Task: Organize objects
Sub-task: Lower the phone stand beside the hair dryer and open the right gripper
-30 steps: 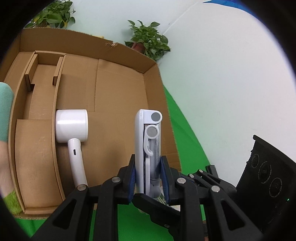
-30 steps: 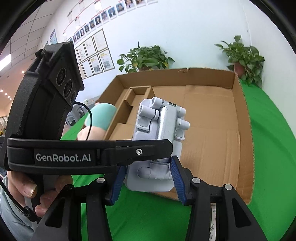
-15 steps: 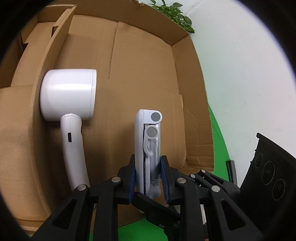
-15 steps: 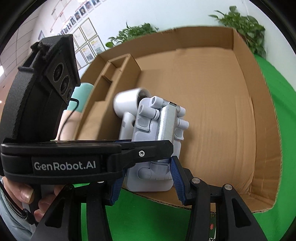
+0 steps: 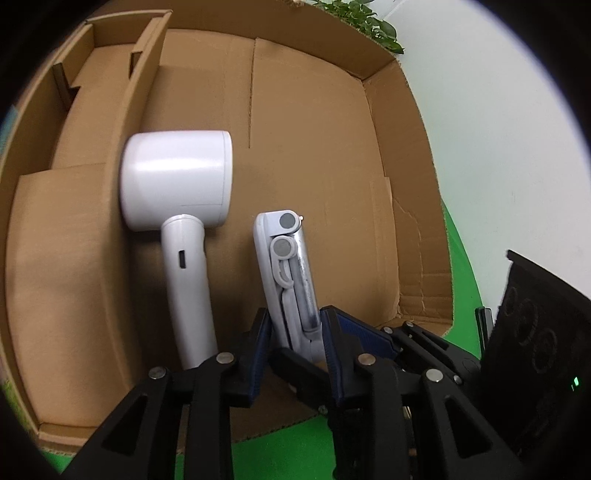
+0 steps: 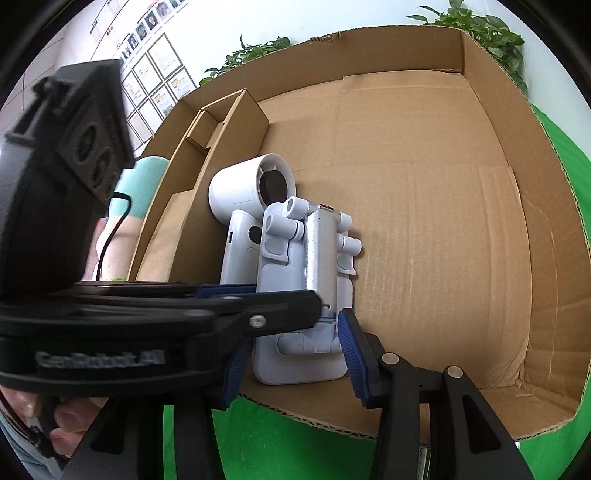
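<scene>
Both grippers angle down, gripping the folded stand.

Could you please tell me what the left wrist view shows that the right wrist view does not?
Only the left wrist view: the folding stand edge-on inside the left claw, whose jaws have just been opening, and the port on the white fan handle.
Only the right wrist view: the fan's open mouth, the stand's broad face in the right claw, framed papers on the wall, a teal sleeve.
Both: the cardboard box, the green cloth, a plant.
</scene>
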